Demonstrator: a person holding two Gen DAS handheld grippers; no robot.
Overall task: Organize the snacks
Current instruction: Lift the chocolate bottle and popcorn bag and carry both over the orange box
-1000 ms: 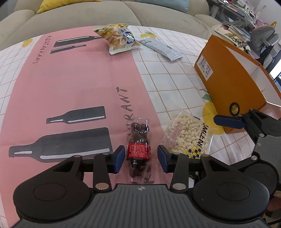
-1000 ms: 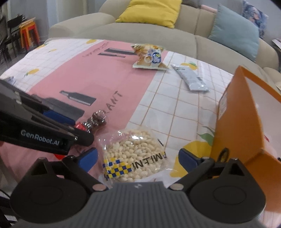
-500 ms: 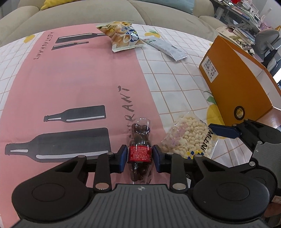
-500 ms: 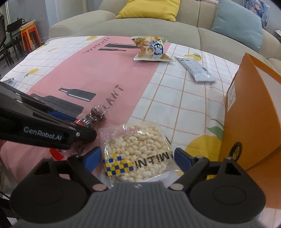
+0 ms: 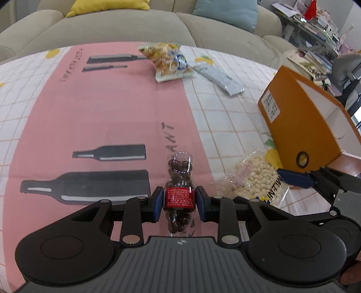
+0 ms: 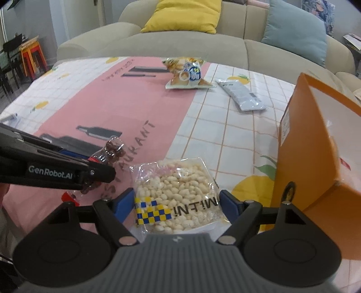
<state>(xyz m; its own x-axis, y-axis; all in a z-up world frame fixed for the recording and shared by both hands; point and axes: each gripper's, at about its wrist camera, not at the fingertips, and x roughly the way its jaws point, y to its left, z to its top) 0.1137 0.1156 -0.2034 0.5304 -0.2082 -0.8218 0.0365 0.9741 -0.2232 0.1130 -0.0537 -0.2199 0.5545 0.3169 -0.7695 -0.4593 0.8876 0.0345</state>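
Observation:
My left gripper (image 5: 179, 201) is shut on a small clear bottle of chocolate balls with a red label (image 5: 179, 180), held at its middle; the bottle also shows in the right wrist view (image 6: 112, 151). My right gripper (image 6: 176, 202) has its jaws on both sides of a clear bag of white puffed snacks (image 6: 178, 191), touching its edges. The bag lies on the tablecloth and shows in the left wrist view (image 5: 255, 178). An open orange box (image 5: 300, 126) stands at the right (image 6: 315, 146).
A chips bag (image 5: 167, 60) and a silver-grey packet (image 5: 221, 78) lie at the far side of the table (image 6: 189, 74) (image 6: 241, 94). The pink and white tablecloth (image 5: 90, 112) covers the table. A sofa with cushions (image 6: 185, 15) stands behind.
My left gripper has closed on the chocolate bottle and lifted it slightly. My right gripper's jaws have narrowed around the puffed snack bag.

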